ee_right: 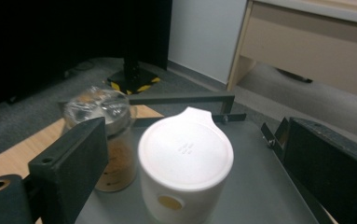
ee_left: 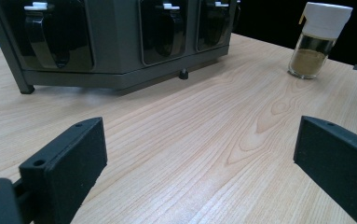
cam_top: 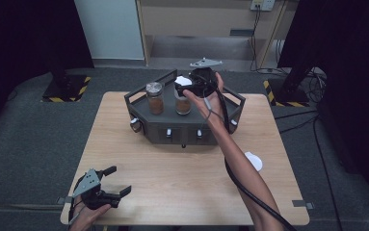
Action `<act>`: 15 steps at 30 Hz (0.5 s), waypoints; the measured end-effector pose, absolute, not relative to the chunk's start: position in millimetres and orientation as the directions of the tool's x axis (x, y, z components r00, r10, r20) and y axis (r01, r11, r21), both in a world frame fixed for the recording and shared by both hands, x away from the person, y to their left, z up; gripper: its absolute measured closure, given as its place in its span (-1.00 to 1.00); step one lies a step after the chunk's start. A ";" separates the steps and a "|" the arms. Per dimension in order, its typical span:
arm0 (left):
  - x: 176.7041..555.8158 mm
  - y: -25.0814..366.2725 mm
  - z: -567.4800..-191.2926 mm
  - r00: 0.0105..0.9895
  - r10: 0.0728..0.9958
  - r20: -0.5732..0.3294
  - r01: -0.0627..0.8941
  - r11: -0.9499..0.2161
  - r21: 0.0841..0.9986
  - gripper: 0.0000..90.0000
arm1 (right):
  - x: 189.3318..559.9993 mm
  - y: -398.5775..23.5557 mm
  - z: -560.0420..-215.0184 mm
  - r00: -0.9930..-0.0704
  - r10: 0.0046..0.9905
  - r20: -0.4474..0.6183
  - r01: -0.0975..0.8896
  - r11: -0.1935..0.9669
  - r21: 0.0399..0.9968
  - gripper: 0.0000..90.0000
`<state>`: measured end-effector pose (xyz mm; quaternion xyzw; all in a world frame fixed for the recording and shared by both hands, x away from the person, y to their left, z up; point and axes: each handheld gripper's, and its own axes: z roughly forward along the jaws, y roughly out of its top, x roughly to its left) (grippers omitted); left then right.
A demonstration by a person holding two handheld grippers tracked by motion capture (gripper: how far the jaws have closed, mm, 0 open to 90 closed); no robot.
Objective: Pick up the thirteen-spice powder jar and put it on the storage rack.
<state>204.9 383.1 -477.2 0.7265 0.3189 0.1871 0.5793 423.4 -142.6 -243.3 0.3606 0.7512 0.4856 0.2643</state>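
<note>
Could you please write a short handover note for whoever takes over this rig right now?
Right gripper: open, above the grey rack, with the white-capped jar between its jaws but not clamped; the pads stand clear of it.
Left gripper: open, holding nothing, low over the near left corner of the wooden table.
On the rack top: the white-capped jar beside a clear-lidded jar of brown spice.
On the table: another white-capped spice jar, right of the rack.
Done: two jars stand on the rack.
Left, probably: draw the right gripper clear and fetch the jar on the table.
</note>
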 end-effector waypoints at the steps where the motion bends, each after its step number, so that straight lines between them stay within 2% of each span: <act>1: 204.9 383.1 -477.3 0.727 0.680 -0.099 0.247 -0.125 0.961 -0.97 | 419.7 -147.3 -239.8 -0.605 0.795 -0.048 0.275 0.265 0.924 -0.87; 15: 205.4 382.3 -476.8 0.729 0.678 -0.096 0.248 -0.131 0.960 -0.97 | 371.8 -193.1 -214.2 -0.653 0.748 -0.116 0.166 0.292 0.942 -0.92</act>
